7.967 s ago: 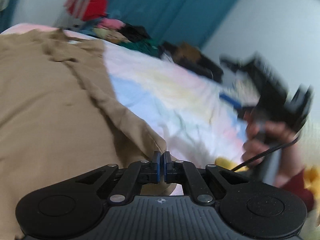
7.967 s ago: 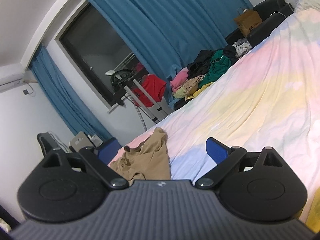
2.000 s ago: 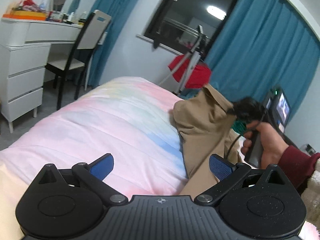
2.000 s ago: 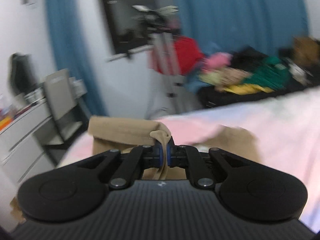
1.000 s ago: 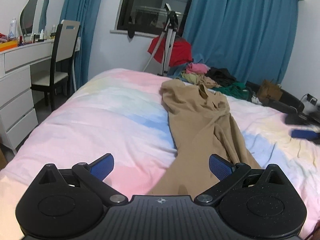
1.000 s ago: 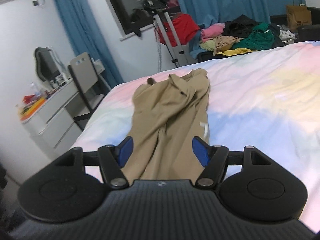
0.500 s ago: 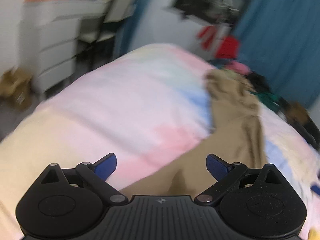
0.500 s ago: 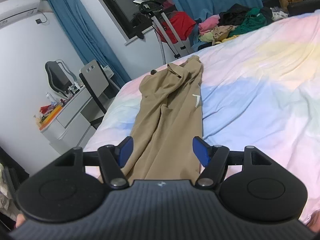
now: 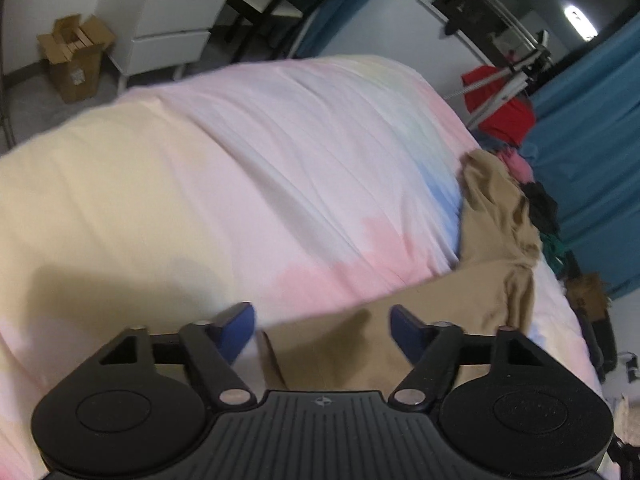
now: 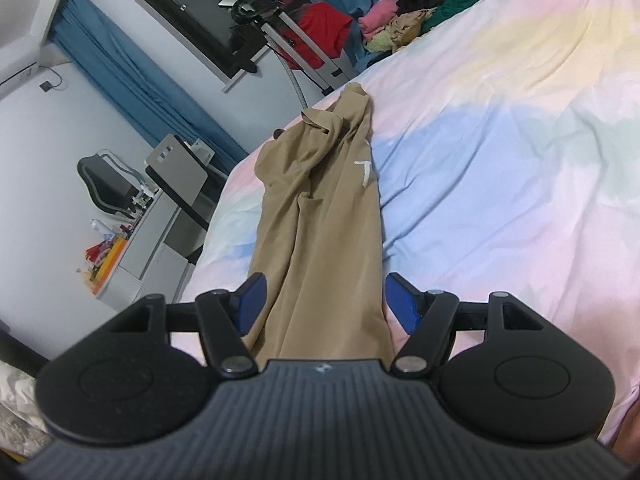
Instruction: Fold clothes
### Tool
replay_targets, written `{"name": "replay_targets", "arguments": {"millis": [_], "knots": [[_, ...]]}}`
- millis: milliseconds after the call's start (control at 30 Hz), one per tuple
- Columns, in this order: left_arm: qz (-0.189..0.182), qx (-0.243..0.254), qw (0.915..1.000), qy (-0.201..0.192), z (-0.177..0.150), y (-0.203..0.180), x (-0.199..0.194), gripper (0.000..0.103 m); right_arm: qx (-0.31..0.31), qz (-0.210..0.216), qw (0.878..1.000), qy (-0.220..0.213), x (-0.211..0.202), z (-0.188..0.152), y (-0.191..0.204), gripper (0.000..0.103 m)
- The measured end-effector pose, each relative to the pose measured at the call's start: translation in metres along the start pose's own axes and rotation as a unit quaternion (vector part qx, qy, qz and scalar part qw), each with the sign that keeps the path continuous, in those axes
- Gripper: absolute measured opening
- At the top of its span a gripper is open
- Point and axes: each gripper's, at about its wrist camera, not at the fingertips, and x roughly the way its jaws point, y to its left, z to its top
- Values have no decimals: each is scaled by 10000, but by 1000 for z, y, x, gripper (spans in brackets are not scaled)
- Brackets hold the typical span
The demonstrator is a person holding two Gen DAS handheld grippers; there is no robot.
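On the left, white drawers point(image 9: 176, 36) stand beside the pastel bedsheet point(image 9: 240, 168). The left gripper point(image 9: 322, 330) hovers with jaws apart over the near end of the tan garment point(image 10: 320, 216), which lies lengthwise along the bed. The right gripper point(image 10: 324, 300), jaws also apart, straddles that near end. A clothes pile point(image 10: 432, 0) sits far right.

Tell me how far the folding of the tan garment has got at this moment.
Done: the tan garment lies stretched lengthwise on the pastel bedsheet, roughly narrowed into a long strip. In hand: nothing; the left gripper and right gripper are both open over its near end. Left: no crosswise fold shows yet, and the far end looks bunched.
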Motion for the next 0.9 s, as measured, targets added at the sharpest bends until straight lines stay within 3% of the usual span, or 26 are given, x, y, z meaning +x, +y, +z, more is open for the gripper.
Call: {"name": "replay_targets", "arguments": {"millis": [67,133,233,300,400,433,467,567,667,767,900], "knots": [[-10,81,9999,85,-5,-2,-1,52,12,7,10000,39,1,-1,-1,69],[83,221,9997,97,-9,-5,-1,22,29,-10,10000,83,2,-2,-1,69],[166,591,9981,30,-16,-15,-5,12,13,-85,9999,122,4,-4,-1,69],[285,1006,9945,-117,-23,-28,-12,12,-6,-139,9998,140,3,-5,-1,69],[393,2066,9762,-537,-41,-58,-34,12,-8,-214,9996,174,3,-7,-1,69],[436,2457,9658,-709,-50,-69,-45,12,0,-229,9996,191,4,-8,-2,69],[472,2932,9502,-947,-63,-80,-56,12,12,-236,9995,217,4,-8,-2,69],[401,4257,8925,-1434,-106,-107,-85,12,46,-278,9992,269,6,-9,-2,69],[188,5287,8341,-1563,-147,-128,-98,11,80,-331,9989,309,8,-10,-3,69],[-130,6132,7775,-1390,-182,-146,-98,11,129,-397,9986,338,9,-10,-5,69],[-432,6555,7519,-562,-202,-158,-80,11,157,-347,9978,541,12,-14,-7,69]]}}
